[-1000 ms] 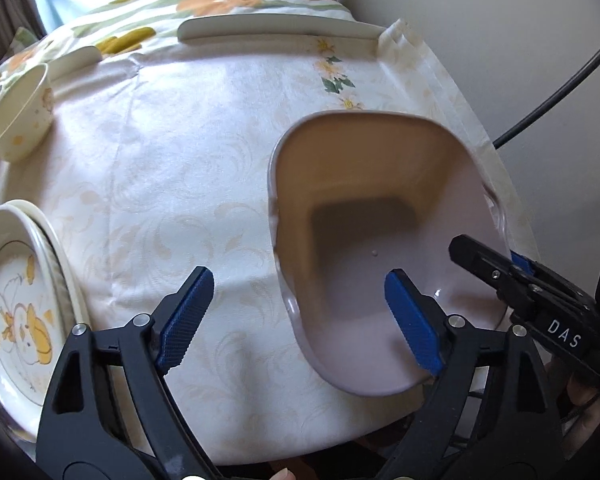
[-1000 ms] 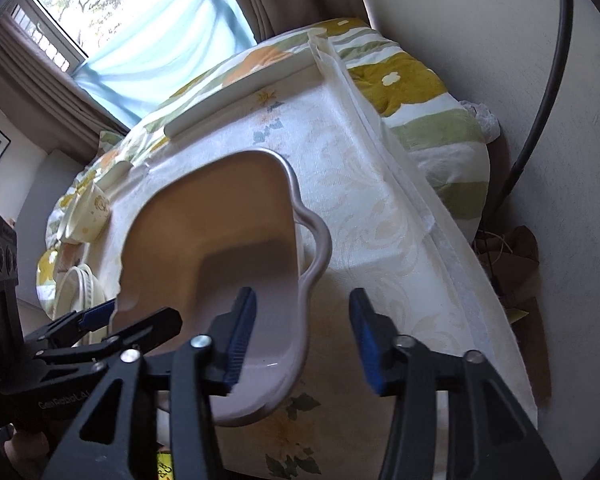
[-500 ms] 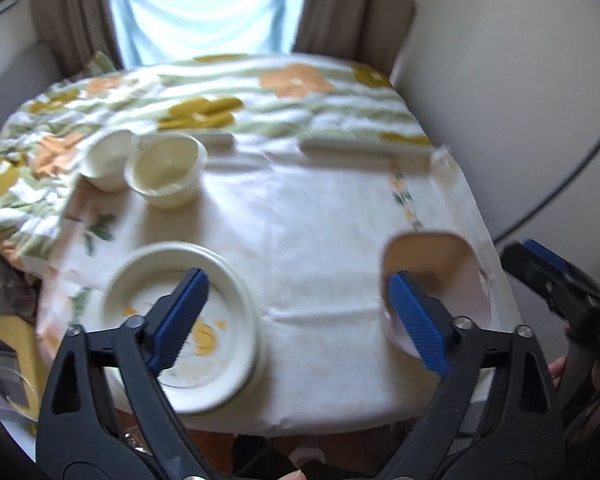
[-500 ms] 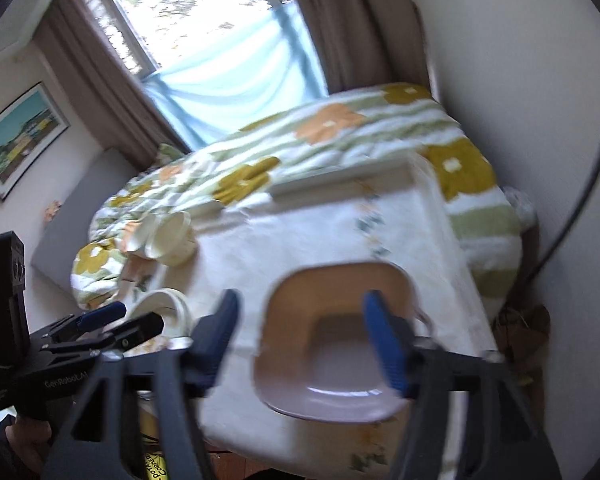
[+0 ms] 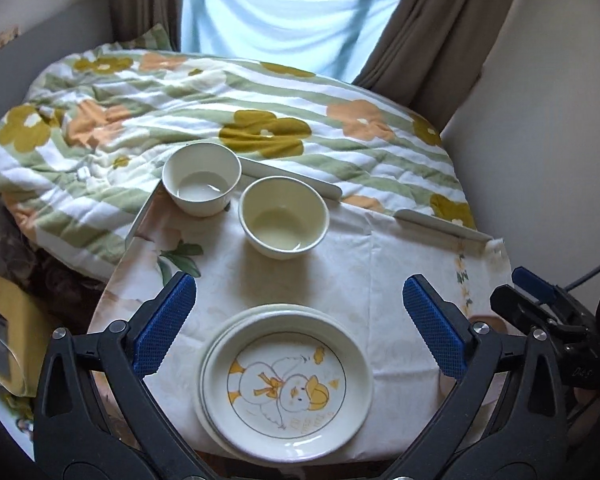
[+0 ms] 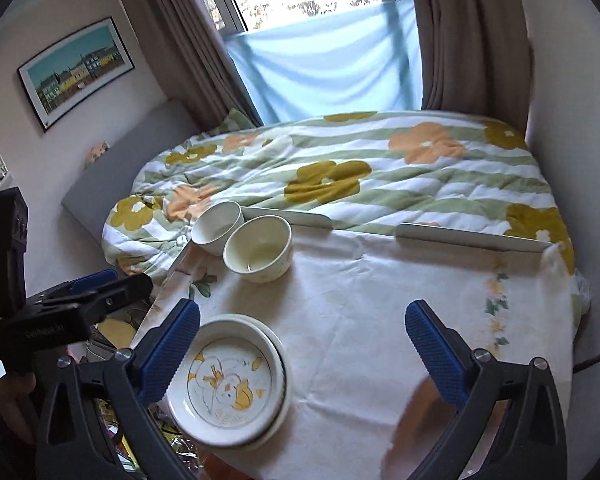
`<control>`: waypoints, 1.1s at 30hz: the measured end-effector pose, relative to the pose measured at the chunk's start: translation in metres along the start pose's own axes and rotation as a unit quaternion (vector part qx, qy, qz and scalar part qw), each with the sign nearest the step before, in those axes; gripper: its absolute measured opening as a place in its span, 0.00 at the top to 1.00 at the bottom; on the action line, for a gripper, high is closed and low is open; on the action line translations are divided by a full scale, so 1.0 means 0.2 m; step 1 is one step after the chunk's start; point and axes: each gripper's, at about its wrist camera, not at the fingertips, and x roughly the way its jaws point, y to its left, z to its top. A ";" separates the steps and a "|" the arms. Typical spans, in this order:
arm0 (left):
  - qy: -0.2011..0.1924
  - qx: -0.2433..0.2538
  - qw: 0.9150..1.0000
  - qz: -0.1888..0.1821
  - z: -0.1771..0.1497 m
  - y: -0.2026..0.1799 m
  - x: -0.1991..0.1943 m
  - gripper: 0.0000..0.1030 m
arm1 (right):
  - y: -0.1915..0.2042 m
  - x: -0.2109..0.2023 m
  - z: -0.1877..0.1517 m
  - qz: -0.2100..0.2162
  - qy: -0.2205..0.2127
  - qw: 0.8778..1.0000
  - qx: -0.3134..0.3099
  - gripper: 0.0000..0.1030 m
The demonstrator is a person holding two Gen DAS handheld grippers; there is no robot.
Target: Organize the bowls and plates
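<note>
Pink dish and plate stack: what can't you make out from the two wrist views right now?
- Pink dish: left wrist view shows only a sliver behind the left gripper's right finger; right wrist view shows a blurred patch, cut by the right gripper.
- Plate stack: plate count unclear; only rim edges show under the chick plate.
- Bowls: possible shallow liquid, or only glare.

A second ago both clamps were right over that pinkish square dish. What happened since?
Both hand-held grippers pulled up and back from the pink square dish, left on the tablecloth, now barely visible at the near edge. The left hand-held gripper swung left over the chick plate stack. Neither took hold of anything; both stayed open. The two bowls have not moved.
</note>
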 end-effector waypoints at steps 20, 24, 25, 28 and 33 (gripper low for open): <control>0.170 -0.028 0.983 -0.070 0.25 0.40 1.06 0.82 | 0.00 1.13 0.12 0.035 0.160 0.978 0.129 0.57; 0.167 -0.037 0.982 -0.082 0.26 0.46 1.10 0.85 | 0.02 1.19 0.12 0.033 0.166 0.977 0.128 0.76; 0.166 -0.032 0.982 -0.079 0.26 0.46 1.10 0.85 | 0.02 1.19 0.12 0.037 0.164 0.977 0.128 0.80; 0.164 -0.013 0.984 -0.068 0.27 0.44 1.10 0.85 | 0.04 1.20 0.14 0.020 0.160 0.980 0.121 0.81; 0.155 0.003 0.986 -0.063 0.28 0.41 1.07 0.85 | 0.05 1.20 0.15 0.015 0.154 0.980 0.121 0.85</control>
